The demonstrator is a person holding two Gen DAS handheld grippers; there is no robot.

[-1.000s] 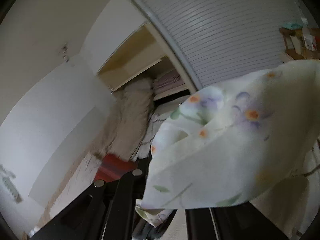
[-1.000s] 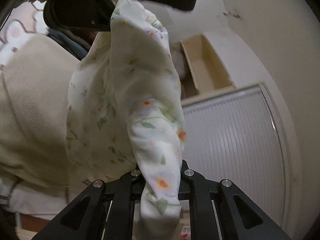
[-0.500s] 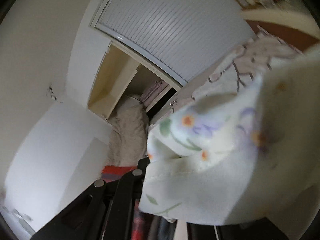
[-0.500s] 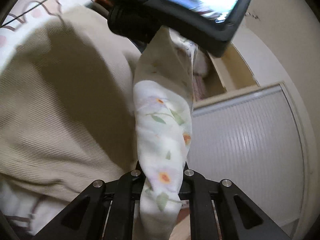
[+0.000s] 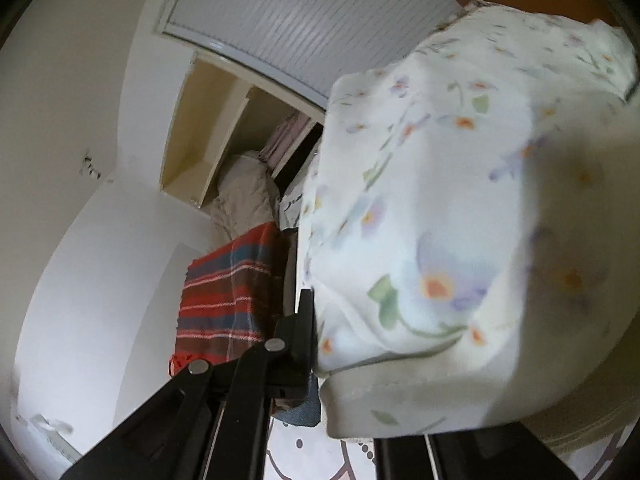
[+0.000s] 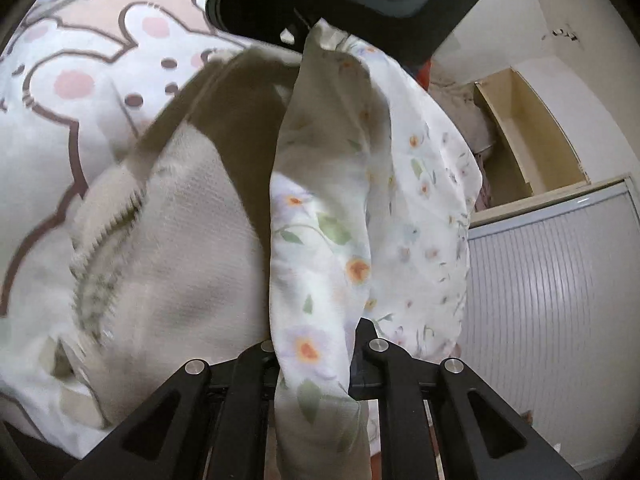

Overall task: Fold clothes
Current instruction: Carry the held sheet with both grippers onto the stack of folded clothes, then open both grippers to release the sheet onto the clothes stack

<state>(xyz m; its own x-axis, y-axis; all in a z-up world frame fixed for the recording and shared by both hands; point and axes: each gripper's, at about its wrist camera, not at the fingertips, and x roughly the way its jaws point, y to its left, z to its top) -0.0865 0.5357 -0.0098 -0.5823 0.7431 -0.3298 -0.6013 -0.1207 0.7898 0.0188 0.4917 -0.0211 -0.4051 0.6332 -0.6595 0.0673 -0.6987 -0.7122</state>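
A thin white garment printed with small orange and lilac flowers hangs stretched between both grippers. My right gripper is shut on its lower bunched end, the cloth running up between the black fingers. At the top of the right wrist view the left gripper pinches the other end. In the left wrist view the floral garment fills the right half and hides one finger; my left gripper is shut on its edge beside the visible finger.
A cream ribbed knit garment lies below on a bedsheet with a pink rabbit print. A red plaid cloth, a pale fluffy bundle, an open cream cupboard and a ribbed white shutter lie beyond.
Both grippers have sunk toward the bed with the floral garment held between them. The left wrist view has rolled, and the red plaid cloth now shows more. The rabbit sheet fills more of the right view.
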